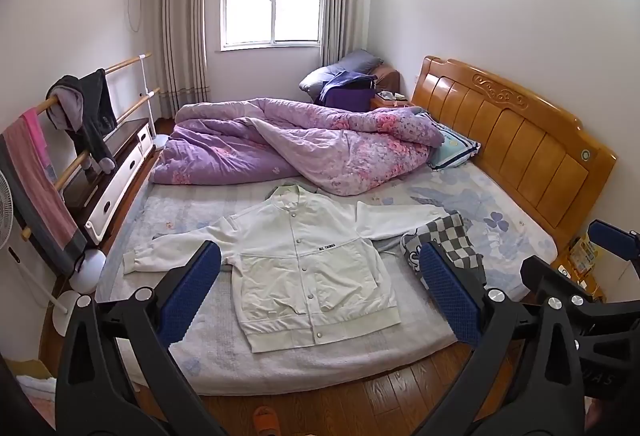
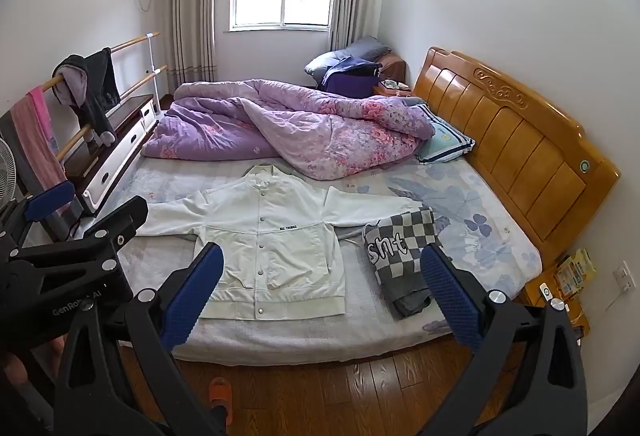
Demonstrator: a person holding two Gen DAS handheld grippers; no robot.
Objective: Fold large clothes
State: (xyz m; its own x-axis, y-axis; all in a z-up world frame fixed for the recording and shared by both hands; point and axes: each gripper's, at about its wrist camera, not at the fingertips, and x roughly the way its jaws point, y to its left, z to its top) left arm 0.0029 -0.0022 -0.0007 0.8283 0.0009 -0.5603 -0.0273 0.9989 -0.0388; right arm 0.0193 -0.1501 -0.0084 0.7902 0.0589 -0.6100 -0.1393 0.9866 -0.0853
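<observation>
A white snap-button jacket [image 1: 308, 268] lies flat and face up on the bed, sleeves spread to both sides; it also shows in the right wrist view [image 2: 268, 248]. My left gripper [image 1: 320, 296] is open and empty, held above the floor in front of the bed, short of the jacket's hem. My right gripper [image 2: 320, 296] is open and empty too, at the same distance, further right. The right gripper shows at the right edge of the left wrist view [image 1: 576, 276], and the left gripper at the left edge of the right wrist view [image 2: 80, 236].
A folded grey checkered garment [image 2: 404, 252] lies right of the jacket. A purple floral quilt [image 2: 288, 127] is bunched at the far side of the bed. A wooden headboard [image 2: 520, 139] stands right. A clothes rack [image 1: 72, 139] and cabinet stand left. An orange slipper [image 2: 220, 392] lies on the wood floor.
</observation>
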